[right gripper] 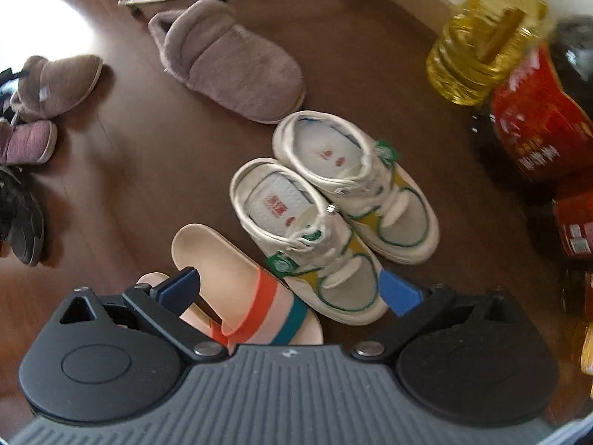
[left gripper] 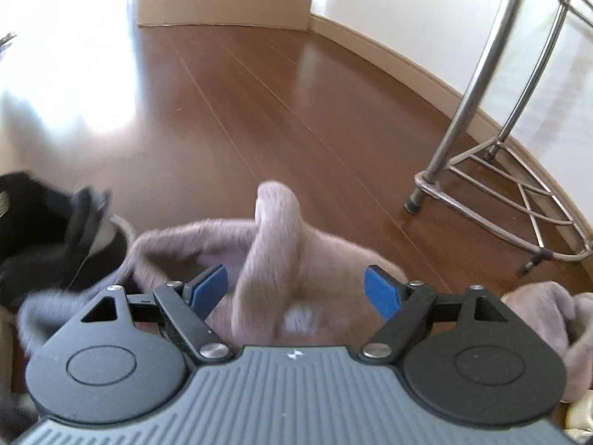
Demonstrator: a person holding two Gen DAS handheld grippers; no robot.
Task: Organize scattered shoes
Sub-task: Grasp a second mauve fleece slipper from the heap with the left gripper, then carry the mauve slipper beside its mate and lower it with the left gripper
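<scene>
Your left gripper (left gripper: 296,291) has its jaws spread wide, blue pads (left gripper: 209,289) clear on both sides of a fuzzy taupe slipper (left gripper: 274,259); the slipper sits between the jaws but neither pad presses on it, so it's released, not grasping. That slipper is blurred, heel loop sticking up toward 12 o'clock. A second fuzzy slipper (left gripper: 545,311) shows at 3 o'clock of it, at the frame edge, and dark shoes (left gripper: 40,233) sit at 9 o'clock. A metal rack (left gripper: 493,170) stands on the wood floor (left gripper: 259,111) at about 2 o'clock, near the baseboard. Your right gripper (right gripper: 291,289) points down at the floor, jaws also wide and nothing clamped. Under it lies a striped sandal (right gripper: 241,289) with orange and teal straps; a second sandal (right gripper: 155,282) of the pair peeks out mostly hidden behind the left finger. At 1 o'clock of the sandal, a pair of white sneakers (right gripper: 333,215) with green and yellow trim sit side by side, touching. At 12 o'clock of them, a taupe slipper (right gripper: 229,66) lies just beside the far sneaker's heel. At 9 to 10 o'clock, well apart: another taupe slipper (right gripper: 55,85), a purple slipper (right gripper: 29,144), a black shoe (right gripper: 22,222). At 2 o'clock: oil bottle (right gripper: 485,37), red packages (right gripper: 537,129).
</scene>
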